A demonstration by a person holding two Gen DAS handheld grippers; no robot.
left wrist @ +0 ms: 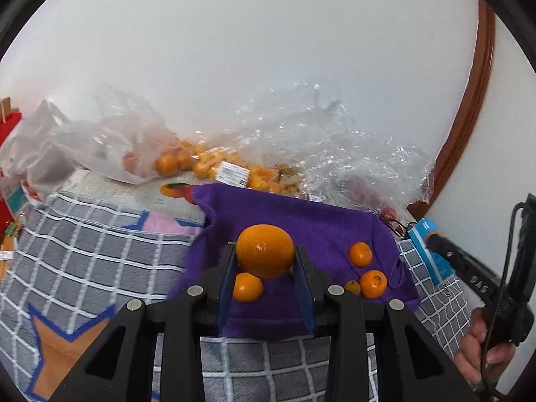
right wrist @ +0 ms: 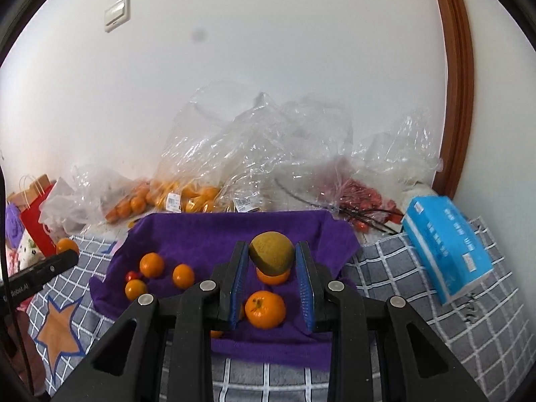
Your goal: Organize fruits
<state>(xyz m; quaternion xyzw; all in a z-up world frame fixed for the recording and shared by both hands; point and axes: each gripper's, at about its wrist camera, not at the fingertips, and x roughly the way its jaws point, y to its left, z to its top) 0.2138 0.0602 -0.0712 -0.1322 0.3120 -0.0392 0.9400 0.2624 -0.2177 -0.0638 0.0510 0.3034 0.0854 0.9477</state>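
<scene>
Left gripper point(left wrist: 265, 261) clamps a large orange point(left wrist: 264, 250) above the purple towel point(left wrist: 321, 224). Right gripper point(right wrist: 272, 261) clamps a yellow-green fruit point(right wrist: 271, 257); small oranges point(right wrist: 265, 309) at 6 o'clock.

The other hand-held gripper point(left wrist: 475, 278) reads "DAS" in the left wrist view; bag labels are illegible.

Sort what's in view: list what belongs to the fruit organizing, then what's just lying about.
Job:
left gripper shut on orange
right gripper shut on yellowish fruit
purple towel
loose tangerines
bagged fruit

Lying about:
tissue pack
red paper bag
checked blanket
wall switch
</scene>
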